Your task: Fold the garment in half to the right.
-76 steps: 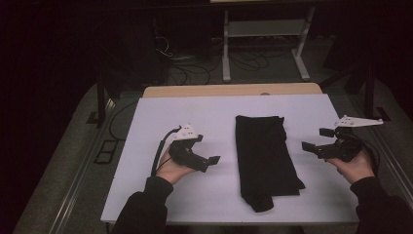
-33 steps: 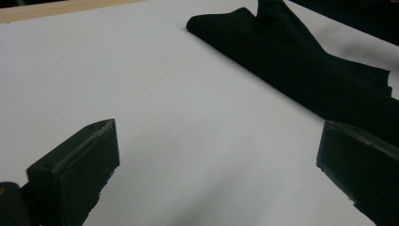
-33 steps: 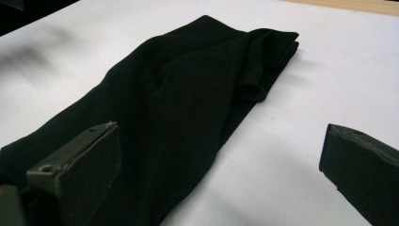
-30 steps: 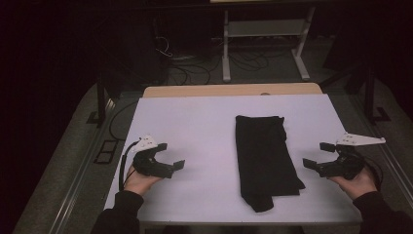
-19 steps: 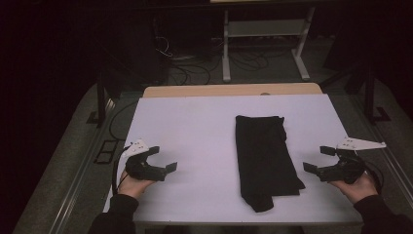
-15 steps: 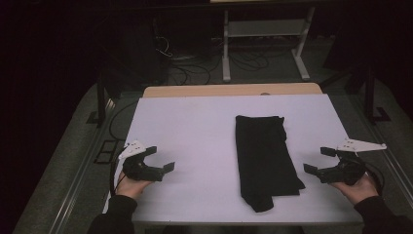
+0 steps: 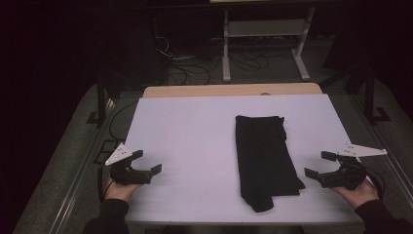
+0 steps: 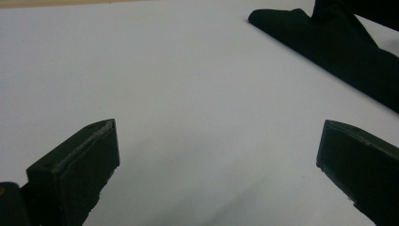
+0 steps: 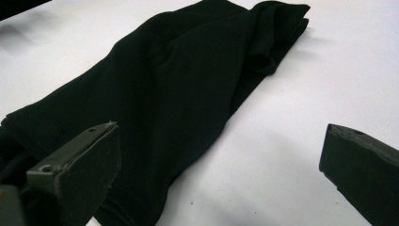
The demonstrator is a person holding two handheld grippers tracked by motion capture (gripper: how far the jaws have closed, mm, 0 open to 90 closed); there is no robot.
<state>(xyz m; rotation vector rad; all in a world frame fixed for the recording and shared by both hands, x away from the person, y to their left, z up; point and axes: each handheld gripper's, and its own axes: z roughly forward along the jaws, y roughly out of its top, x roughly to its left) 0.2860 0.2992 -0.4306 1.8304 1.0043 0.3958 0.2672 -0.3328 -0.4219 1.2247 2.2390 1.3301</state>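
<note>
A black folded cloth (image 7: 265,158) lies lengthwise on the white table (image 7: 195,136), right of centre. In the right gripper view the cloth (image 9: 155,108) spreads just ahead of the wide-apart jaws. My right gripper (image 7: 321,164) is open near the table's right front edge, a short way from the cloth. My left gripper (image 7: 146,162) is open at the left front edge, far from the cloth, with bare tabletop between its jaws. The left gripper view (image 8: 216,174) has the cloth (image 8: 343,47) at its upper right.
The tabletop's wooden far edge (image 7: 234,90) runs behind the white cover. Beyond it stand a metal shelf frame (image 7: 265,44) and loose cables (image 7: 195,63) on the floor. Dark table legs (image 7: 100,97) flank the left side.
Both hands have drawn back toward the front edge. The left gripper moved left and nearer the person; the right moved slightly outward. The cloth has not moved.
</note>
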